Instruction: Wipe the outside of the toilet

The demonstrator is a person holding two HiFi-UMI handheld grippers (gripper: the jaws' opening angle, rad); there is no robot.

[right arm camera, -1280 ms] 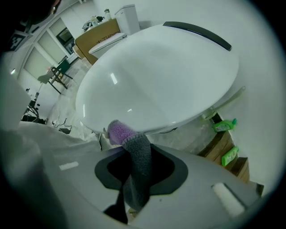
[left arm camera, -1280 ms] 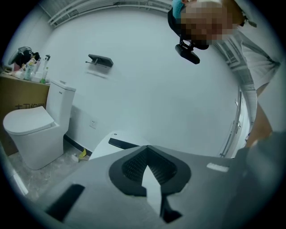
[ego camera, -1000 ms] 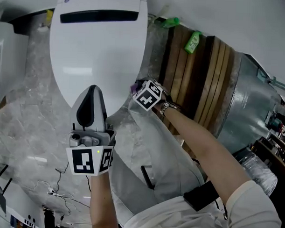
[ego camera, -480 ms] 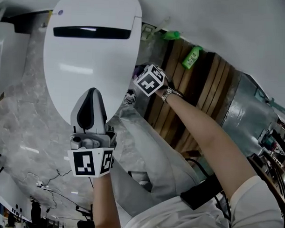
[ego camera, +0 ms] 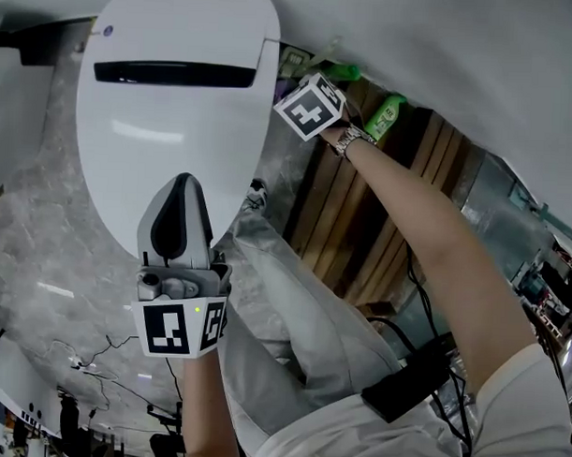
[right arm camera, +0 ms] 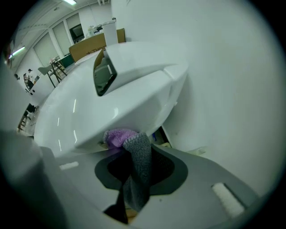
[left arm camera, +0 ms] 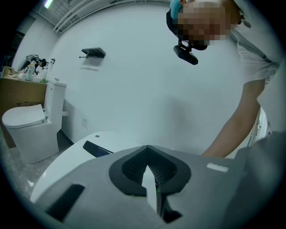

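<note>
Right claw (right arm camera: 135, 147) gripping cloth (right arm camera: 139, 172), against toilet (right arm camera: 111, 105) underside

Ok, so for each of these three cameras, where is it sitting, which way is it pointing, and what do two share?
Head view: on the person's head, facing steeply down at the toilet; both forearms and the left gripper show.
Left gripper view: on that gripper, facing along its shut jaws over the lid to a white wall; the person's arm shows.
Right gripper view: on the right gripper, facing the toilet's side; jaws shut on a cloth.
Shared: all three see the toilet.
</note>
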